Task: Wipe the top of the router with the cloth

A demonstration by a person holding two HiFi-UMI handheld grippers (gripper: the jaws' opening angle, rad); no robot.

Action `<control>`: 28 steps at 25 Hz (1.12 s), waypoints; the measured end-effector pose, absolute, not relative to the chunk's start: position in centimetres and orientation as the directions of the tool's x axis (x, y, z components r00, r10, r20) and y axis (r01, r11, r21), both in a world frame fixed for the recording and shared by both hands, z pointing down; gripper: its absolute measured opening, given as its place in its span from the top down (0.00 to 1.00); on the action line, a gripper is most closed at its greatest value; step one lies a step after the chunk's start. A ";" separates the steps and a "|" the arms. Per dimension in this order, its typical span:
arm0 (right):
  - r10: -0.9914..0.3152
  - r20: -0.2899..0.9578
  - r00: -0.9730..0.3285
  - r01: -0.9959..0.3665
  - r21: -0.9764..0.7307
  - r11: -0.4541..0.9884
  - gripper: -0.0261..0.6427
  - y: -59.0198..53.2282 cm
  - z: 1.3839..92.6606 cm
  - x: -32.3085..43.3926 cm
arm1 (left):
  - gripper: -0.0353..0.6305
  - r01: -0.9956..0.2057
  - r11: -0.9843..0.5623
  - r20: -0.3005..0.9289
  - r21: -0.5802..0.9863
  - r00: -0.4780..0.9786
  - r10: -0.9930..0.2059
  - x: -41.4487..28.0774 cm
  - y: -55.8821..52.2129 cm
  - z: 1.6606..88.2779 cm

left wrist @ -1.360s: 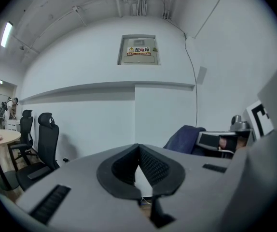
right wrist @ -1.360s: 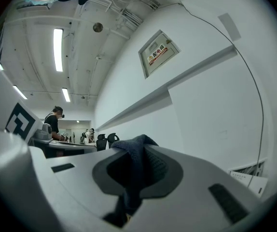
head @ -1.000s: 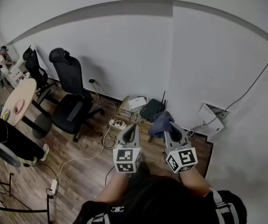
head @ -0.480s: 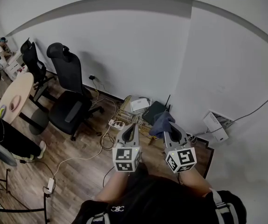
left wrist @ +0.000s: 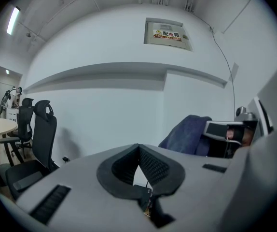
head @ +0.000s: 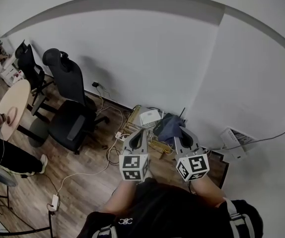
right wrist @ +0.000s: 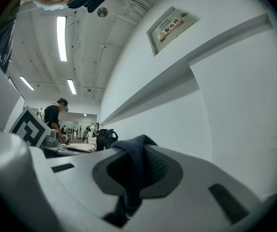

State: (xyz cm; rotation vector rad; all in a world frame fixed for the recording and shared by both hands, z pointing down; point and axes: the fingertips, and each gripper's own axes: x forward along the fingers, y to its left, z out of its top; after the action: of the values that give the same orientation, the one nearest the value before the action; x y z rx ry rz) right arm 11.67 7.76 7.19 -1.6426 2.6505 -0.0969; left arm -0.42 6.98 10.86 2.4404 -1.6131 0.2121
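Note:
In the head view my right gripper (head: pixel 181 129) is shut on a dark blue cloth (head: pixel 169 125), which hangs in front of the black router (head: pixel 158 128) on the floor by the wall. Only the router's left edge and its antenna (head: pixel 182 114) show past the cloth. The right gripper view has the cloth (right wrist: pixel 133 164) pinched between the jaws and draped over their tips. My left gripper (head: pixel 143 132) is level with the right one and to its left, shut on nothing (left wrist: pixel 138 147). From the left gripper view the cloth (left wrist: pixel 186 135) hangs at the right.
A white device (head: pixel 149 117) lies left of the router on a low rack, with a power strip (head: pixel 123 133) and cables on the wood floor. Two black office chairs (head: pixel 65 118) and a round table (head: pixel 8 108) stand left. A white box (head: pixel 235 138) sits at the wall's corner.
The cloth and both grippers have moved forward towards the wall. The cloth now covers most of the router in the head view. The head view has shifted right.

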 end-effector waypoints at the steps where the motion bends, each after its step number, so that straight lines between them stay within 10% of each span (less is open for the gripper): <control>1: -0.897 0.014 -0.443 -0.895 -0.065 0.441 0.94 6.6 7.0 11.4 | 0.95 -0.919 -0.382 0.233 0.096 0.393 -0.889 -0.7 5.9 10.8; 28: -0.813 0.114 -0.571 -0.820 -0.031 0.571 0.94 -12.8 9.9 10.7 | 0.95 -0.969 -0.225 0.325 0.103 0.247 -0.913 -2.8 -9.5 12.9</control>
State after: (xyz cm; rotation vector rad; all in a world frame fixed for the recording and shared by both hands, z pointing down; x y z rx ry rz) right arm 10.66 -12.79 9.93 -1.4905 2.8607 -0.1293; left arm -2.81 -9.47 12.94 2.2400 -1.7478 0.2818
